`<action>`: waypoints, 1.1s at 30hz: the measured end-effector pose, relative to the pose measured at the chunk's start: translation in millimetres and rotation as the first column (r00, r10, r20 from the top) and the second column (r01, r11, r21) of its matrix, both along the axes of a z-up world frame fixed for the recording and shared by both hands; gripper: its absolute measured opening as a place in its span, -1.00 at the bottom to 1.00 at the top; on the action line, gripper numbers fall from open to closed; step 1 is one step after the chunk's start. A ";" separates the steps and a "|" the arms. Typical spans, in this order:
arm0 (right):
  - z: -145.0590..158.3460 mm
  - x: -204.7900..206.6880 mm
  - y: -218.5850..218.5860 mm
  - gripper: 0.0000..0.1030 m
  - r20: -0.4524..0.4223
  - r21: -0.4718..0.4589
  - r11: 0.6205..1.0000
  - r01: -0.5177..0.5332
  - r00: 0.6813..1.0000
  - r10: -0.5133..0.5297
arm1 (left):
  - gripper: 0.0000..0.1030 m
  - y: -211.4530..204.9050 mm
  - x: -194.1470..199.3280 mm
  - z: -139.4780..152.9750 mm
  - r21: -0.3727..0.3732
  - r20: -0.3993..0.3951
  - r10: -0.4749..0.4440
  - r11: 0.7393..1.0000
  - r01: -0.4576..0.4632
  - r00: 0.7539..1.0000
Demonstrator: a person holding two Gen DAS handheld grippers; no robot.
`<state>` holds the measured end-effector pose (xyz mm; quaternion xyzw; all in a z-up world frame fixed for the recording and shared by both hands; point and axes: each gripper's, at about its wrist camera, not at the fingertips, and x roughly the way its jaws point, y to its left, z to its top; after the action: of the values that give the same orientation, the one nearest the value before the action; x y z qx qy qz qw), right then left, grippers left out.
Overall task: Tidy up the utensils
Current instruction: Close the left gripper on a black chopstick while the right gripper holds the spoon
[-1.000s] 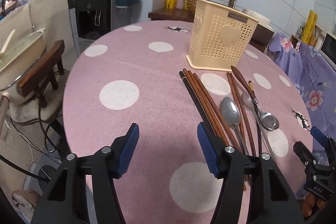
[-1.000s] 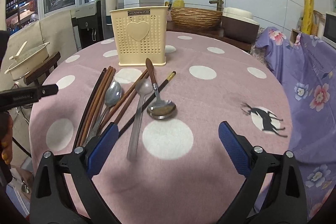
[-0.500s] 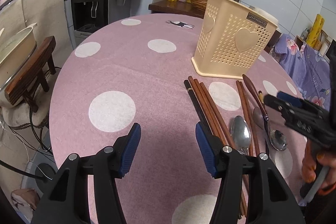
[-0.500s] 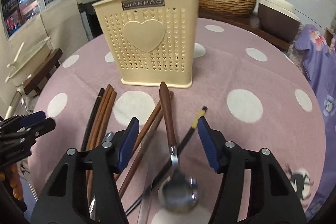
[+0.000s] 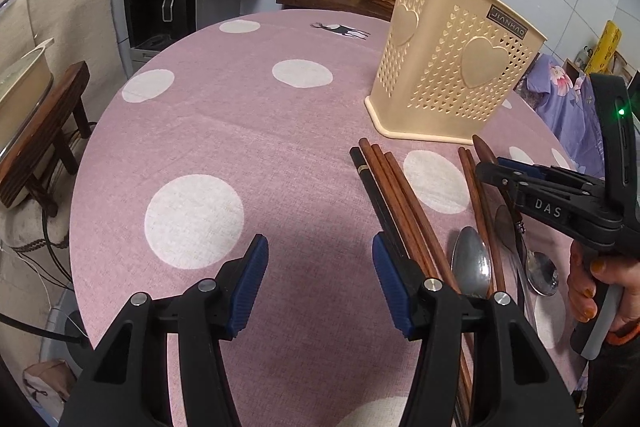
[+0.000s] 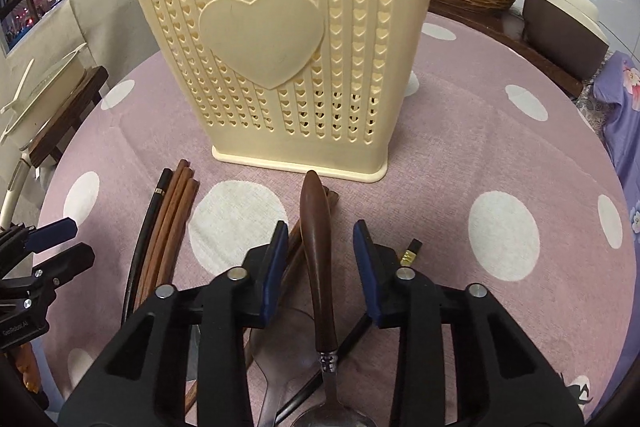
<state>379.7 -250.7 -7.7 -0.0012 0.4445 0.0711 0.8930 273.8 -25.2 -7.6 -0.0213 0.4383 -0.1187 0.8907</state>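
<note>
Both wrist cams look fwd/down over the counter (image 5: 280, 131); right cam much nearer the holder (image 6: 280, 47); both views share the holder and chopsticks (image 5: 400, 195).

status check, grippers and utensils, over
Right gripper closing around wooden-handled spoon, pads not yet touching. Left gripper open, empty. Utensil holder just ahead; chopsticks alongside.

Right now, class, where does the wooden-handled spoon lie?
In the right wrist view the wooden-handled spoon lies on the table between the closing, not yet touching pads of the right hand-held gripper, just before the cream holder.
</note>
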 end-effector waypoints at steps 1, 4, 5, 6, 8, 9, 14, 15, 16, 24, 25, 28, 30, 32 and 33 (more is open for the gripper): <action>-0.6 0.2 -0.5 -0.67 -0.003 0.008 1.000 -0.002 1.000 0.002 | 0.05 -0.7 0.9 -0.2 0.001 0.000 -0.001 1.000 0.001 1.000; 1.0 -2.8 -3.9 -0.69 0.005 0.024 1.000 0.007 1.000 -0.007 | 0.05 -4.3 2.2 -1.1 0.009 -0.002 -0.008 1.000 0.008 1.000; 2.5 -4.6 -5.6 -0.69 0.011 0.029 0.999 0.012 1.000 -0.012 | 0.05 -5.9 2.8 -1.6 0.012 -0.003 -0.010 1.000 0.010 1.000; 4.5 -6.5 -7.6 -0.69 0.018 0.037 0.999 0.018 1.000 -0.019 | 0.04 -8.8 3.4 -2.1 0.017 -0.005 -0.013 1.000 0.013 1.000; 9.2 -10.7 -10.9 -0.69 0.032 0.049 0.998 0.031 0.999 -0.032 | 0.01 -13.4 5.7 -3.3 0.023 -0.011 -0.017 1.000 0.018 1.000; 11.9 -13.3 -12.6 -0.69 0.041 0.053 0.998 0.038 0.998 -0.040 | 0.00 -16.2 7.4 -3.9 0.024 -0.015 -0.020 1.000 0.020 1.000; 24.3 -27.2 -17.3 -0.69 0.077 0.064 0.996 0.067 0.994 -0.072 | -0.02 -32.4 16.8 -5.9 0.034 -0.031 -0.024 0.999 0.025 0.999; 26.8 -30.2 -16.9 -0.69 0.087 0.066 0.996 0.067 0.994 -0.072 | -0.05 -36.1 19.4 -7.1 0.044 -0.034 -0.020 0.999 0.022 0.999; 28.8 -33.2 -17.1 -0.69 0.095 0.066 0.995 0.068 0.993 -0.074 | -0.09 -38.9 21.3 -8.4 0.053 -0.036 -0.016 0.998 0.018 0.999; 41.1 -50.4 -18.0 -0.69 0.138 0.075 0.994 0.081 0.986 -0.091 | -0.23 -44.9 20.0 -12.6 0.154 -0.029 -0.007 0.988 0.011 1.000; 41.3 -51.1 -18.5 -0.69 0.138 0.081 0.993 0.081 0.986 -0.092 | -0.23 -43.1 19.8 -12.1 0.149 -0.037 -0.004 0.989 0.009 0.999; 41.1 -50.1 -18.6 -0.69 0.134 0.087 0.992 0.087 0.986 -0.099 | -0.23 -44.1 27.8 -11.0 0.135 -0.061 -0.001 0.991 0.009 0.998; 41.1 -49.9 -18.3 -0.69 0.134 0.089 0.992 0.091 0.986 -0.102 | -0.23 -48.5 35.6 -11.1 0.137 -0.071 -0.008 0.990 0.017 0.997; 42.1 -50.3 -18.6 -0.69 0.136 0.089 0.991 0.095 0.985 -0.107 | -0.23 -50.6 42.4 -10.9 0.141 -0.079 -0.004 0.990 0.015 0.997; 42.3 -51.2 -18.8 -0.69 0.138 0.087 0.991 0.097 0.984 -0.109 | -0.24 -50.8 47.4 -10.0 0.138 -0.092 -0.001 0.990 0.014 0.996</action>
<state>328.5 -269.5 34.5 0.0525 0.3758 0.0424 0.9242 321.3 -76.0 -17.6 0.0368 0.4860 -0.0905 0.8685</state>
